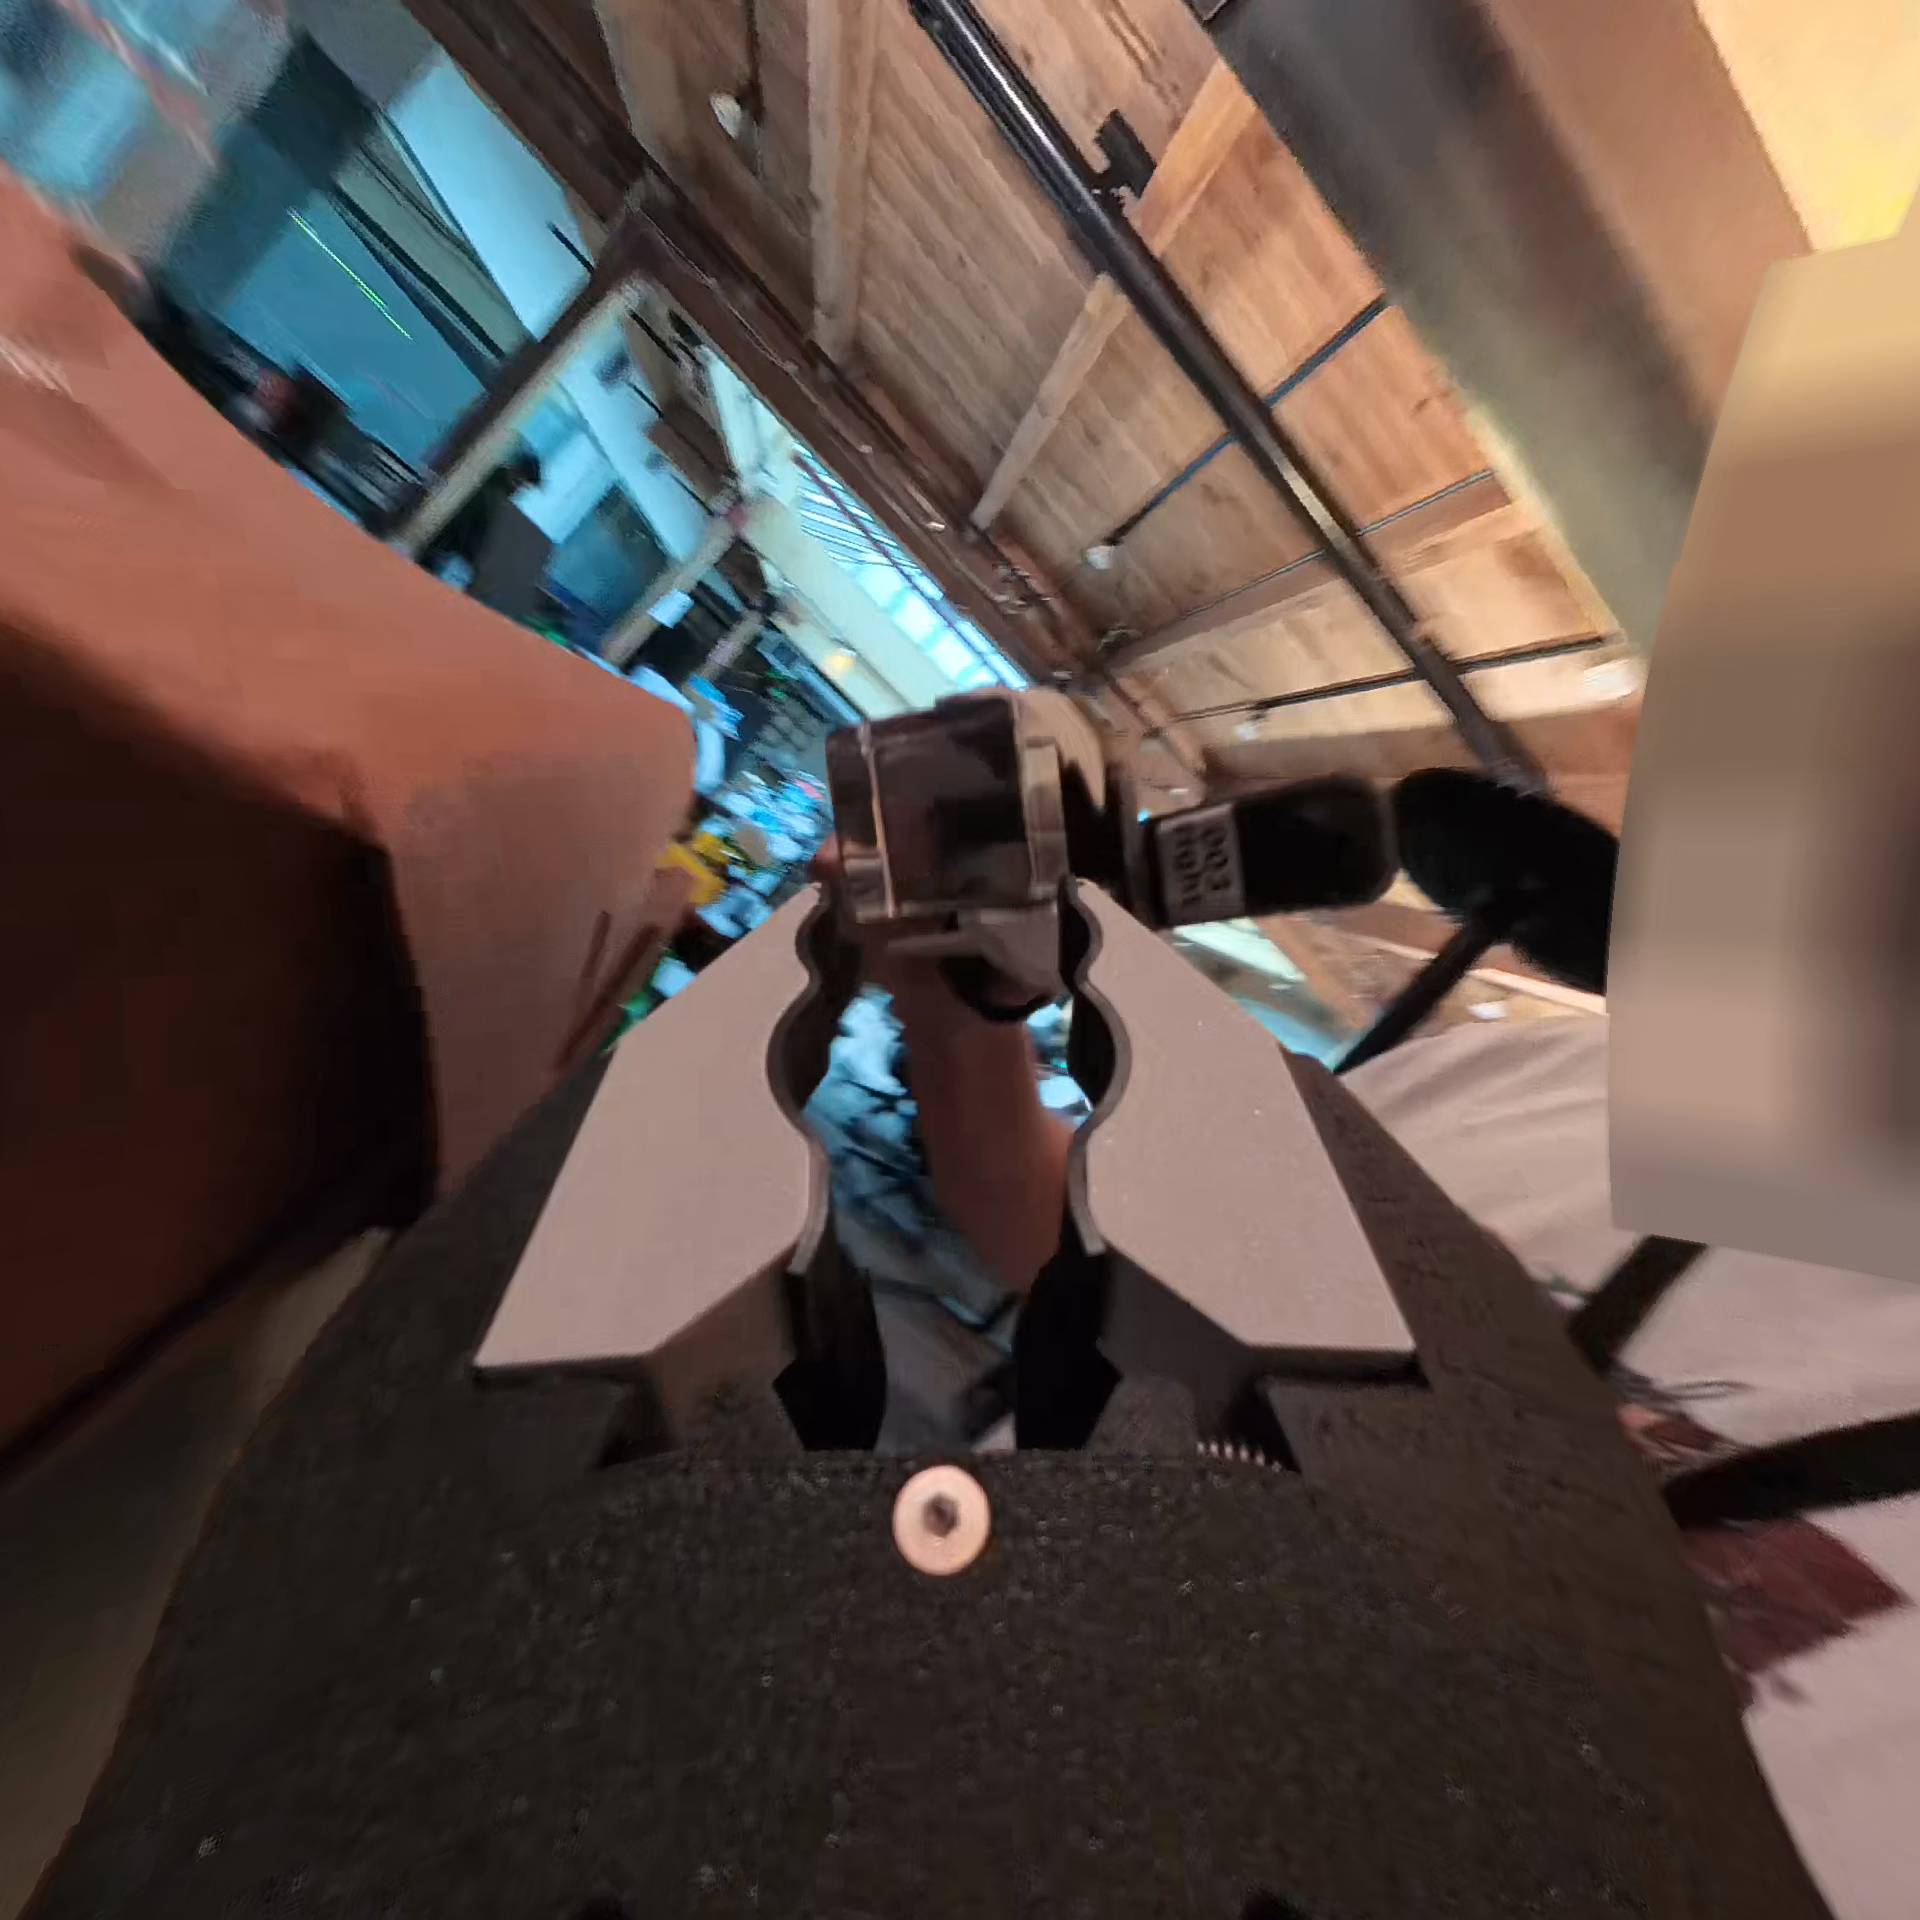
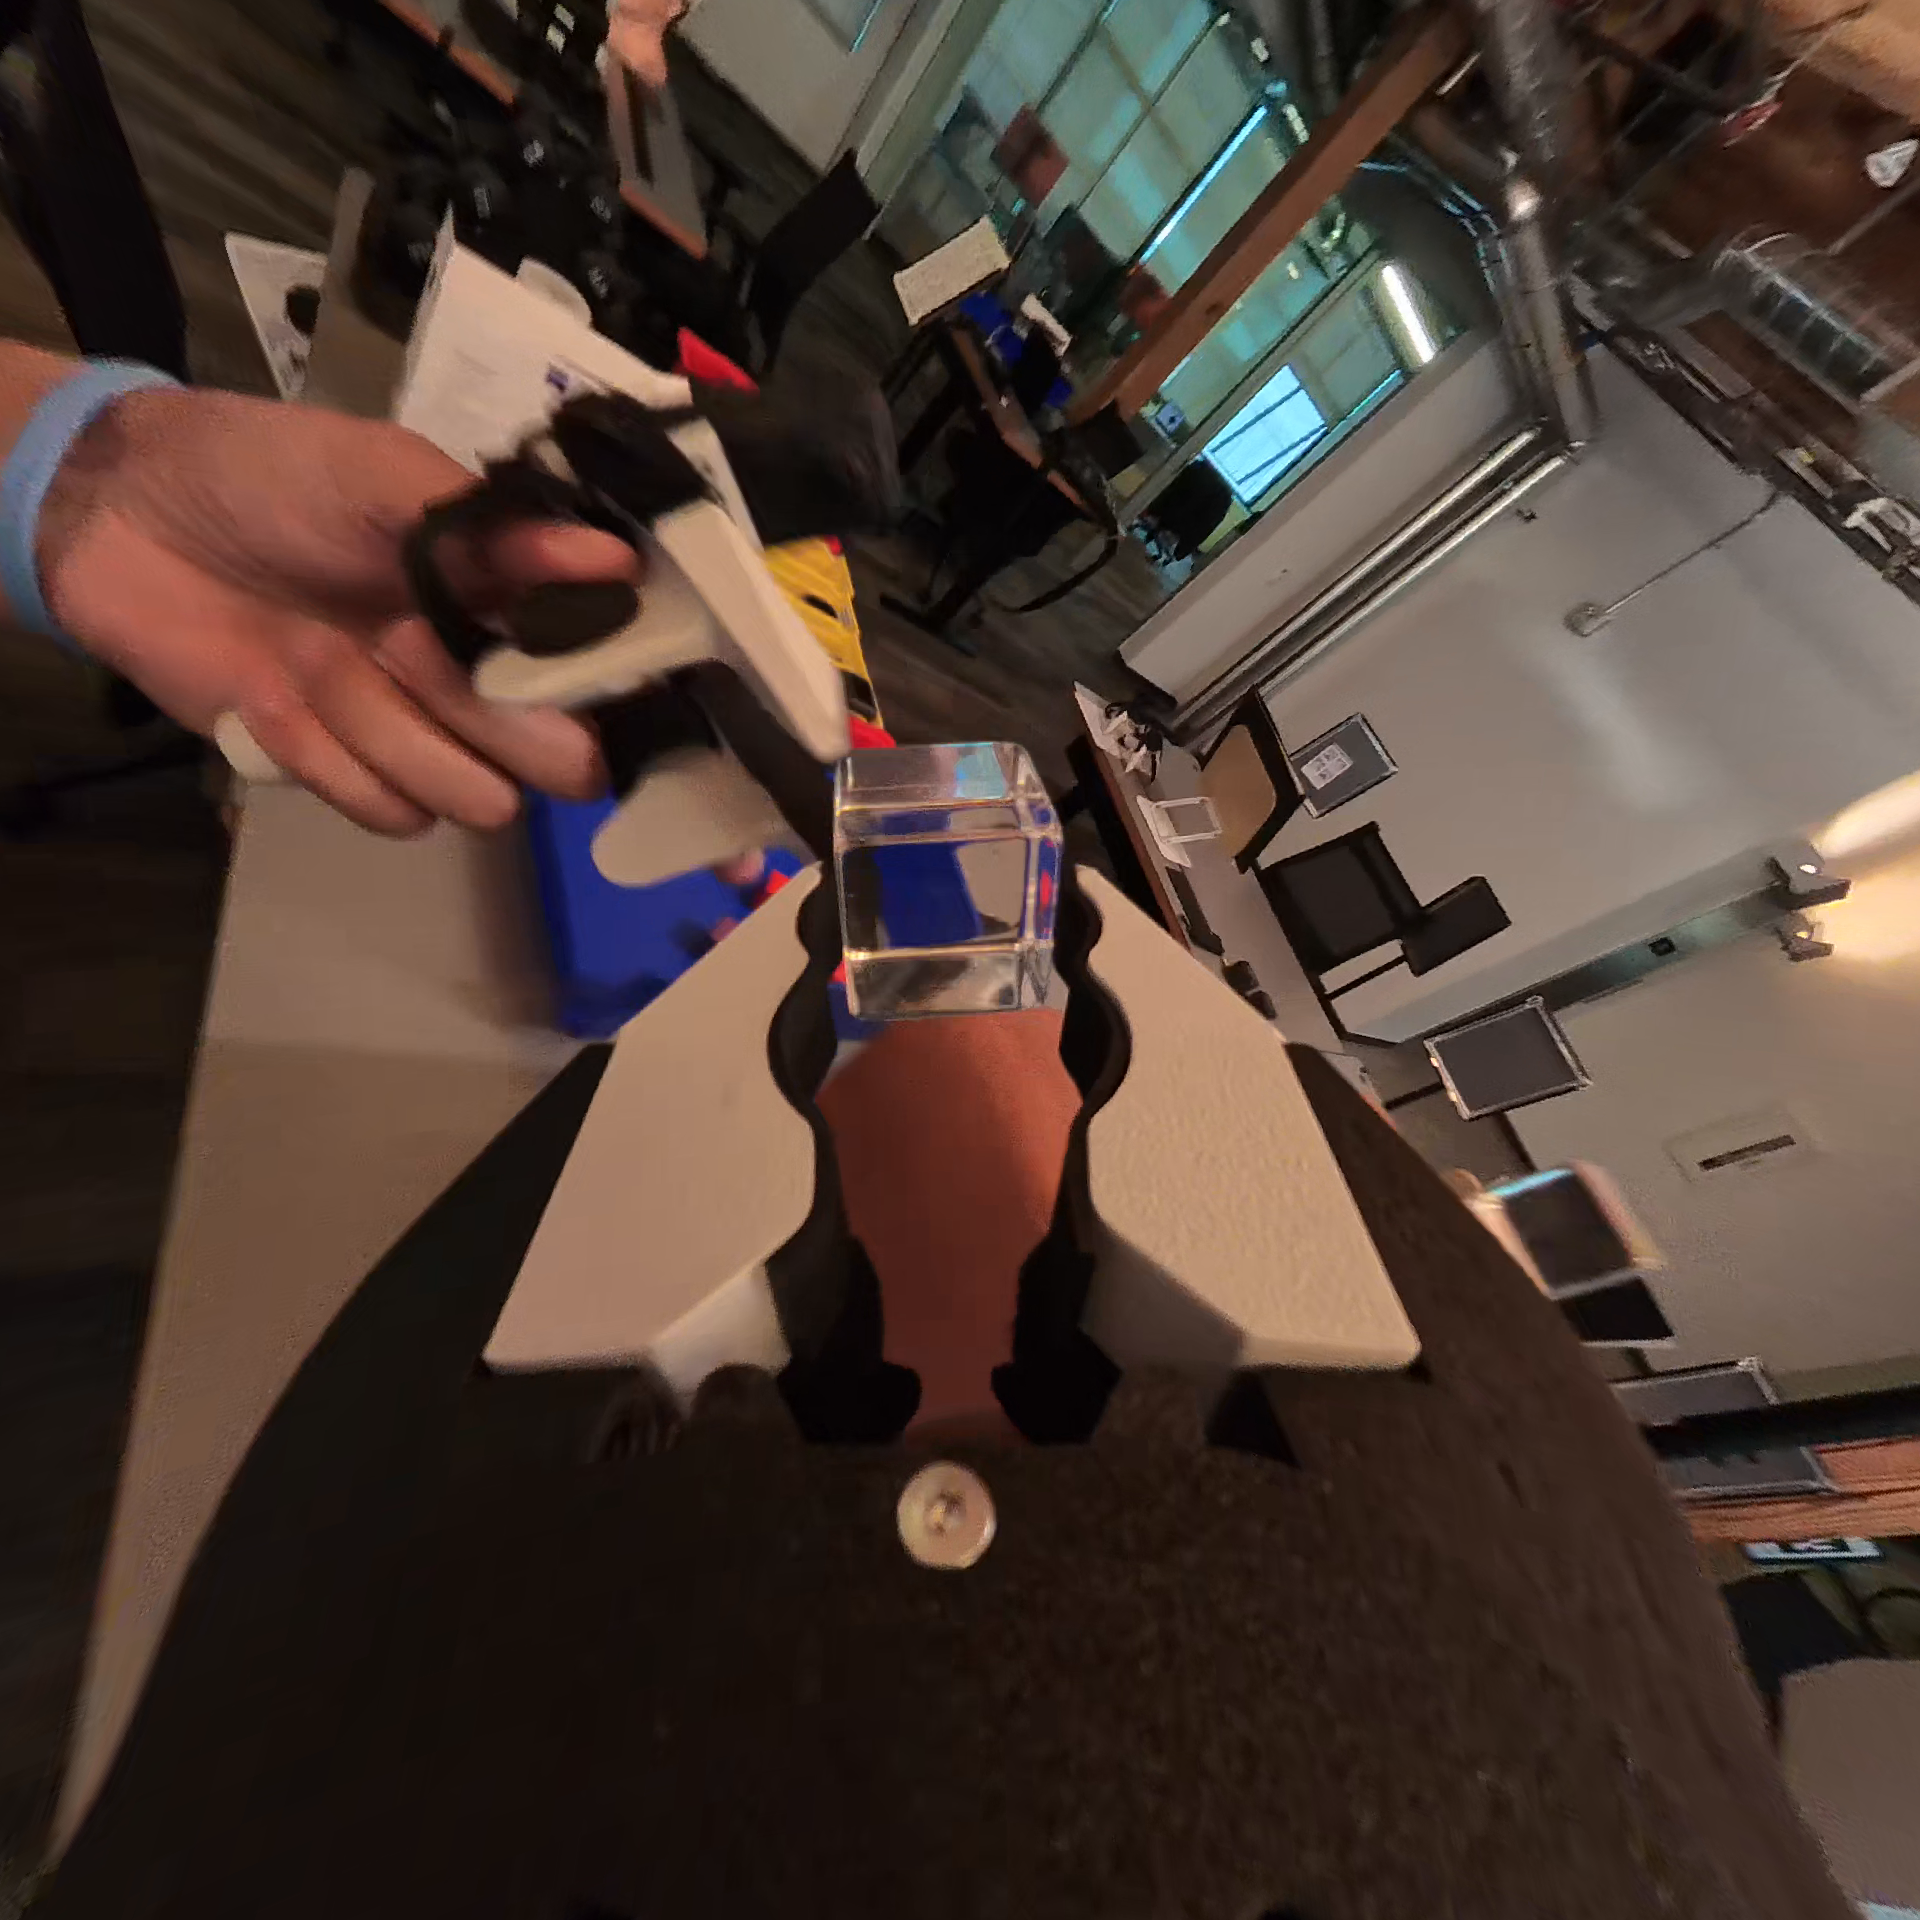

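The right claw (image 2: pixel 948 914) is clamped on a clear glass cube (image 2: pixel 940 878) at its fingertips, lifted off the desk (image 2: pixel 343 966). The left claw (image 1: pixel 940 914) points at that same cube (image 1: pixel 935 821); whether it grips or only nears it cannot be told. So the cube is up and shared between claws. A blue bin (image 2: pixel 623 935) lies beyond, contents blurred.

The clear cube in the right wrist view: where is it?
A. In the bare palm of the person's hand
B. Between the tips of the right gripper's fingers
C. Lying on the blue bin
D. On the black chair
B: the clear cube sits clamped between the tips of the right gripper, off any surface, while the hand at left holds the other gripper.
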A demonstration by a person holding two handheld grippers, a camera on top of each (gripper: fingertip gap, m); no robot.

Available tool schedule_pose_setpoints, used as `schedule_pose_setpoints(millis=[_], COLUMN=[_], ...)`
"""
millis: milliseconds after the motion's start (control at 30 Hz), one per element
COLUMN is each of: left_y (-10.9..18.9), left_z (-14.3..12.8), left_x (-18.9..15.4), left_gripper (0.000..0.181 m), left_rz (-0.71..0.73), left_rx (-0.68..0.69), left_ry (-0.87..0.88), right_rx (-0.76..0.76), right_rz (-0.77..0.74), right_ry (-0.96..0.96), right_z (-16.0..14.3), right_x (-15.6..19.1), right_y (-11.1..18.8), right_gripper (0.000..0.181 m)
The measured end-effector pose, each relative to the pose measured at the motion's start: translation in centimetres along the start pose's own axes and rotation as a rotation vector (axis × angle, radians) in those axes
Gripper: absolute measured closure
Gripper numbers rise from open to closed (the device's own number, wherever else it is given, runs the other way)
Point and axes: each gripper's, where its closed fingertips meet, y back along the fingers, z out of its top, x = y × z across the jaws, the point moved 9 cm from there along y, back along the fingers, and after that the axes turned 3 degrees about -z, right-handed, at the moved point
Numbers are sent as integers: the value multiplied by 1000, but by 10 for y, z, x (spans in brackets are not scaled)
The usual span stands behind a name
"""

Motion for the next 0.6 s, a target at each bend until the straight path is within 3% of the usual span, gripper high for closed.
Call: schedule_pose_setpoints(millis=[67, 167, 300, 467, 600], left_y=[3, 7, 4, 0, -3], left_z=[8, 10, -1, -16, -22], left_x=[-12, -30, -44, -45, -49], left_gripper=[137, 137, 137, 137, 137], left_rz=[56, 173, 351, 583, 627], left_rx=[-11, 37, 118, 244, 282], left_ry=[-129, -293, -468, -676, -735], right_rx=[69, 251, 577, 866, 1043], right_rz=[45, 90, 313, 554, 624], right_ry=[54, 99, 19, -89, -79], right_z=[-1, -6, -27, -53, -65], right_x=[-42, -138, -237, -281, -290], right_y=[6, 6, -24, -63, -90], right_gripper=[141, 141, 140, 141, 141])
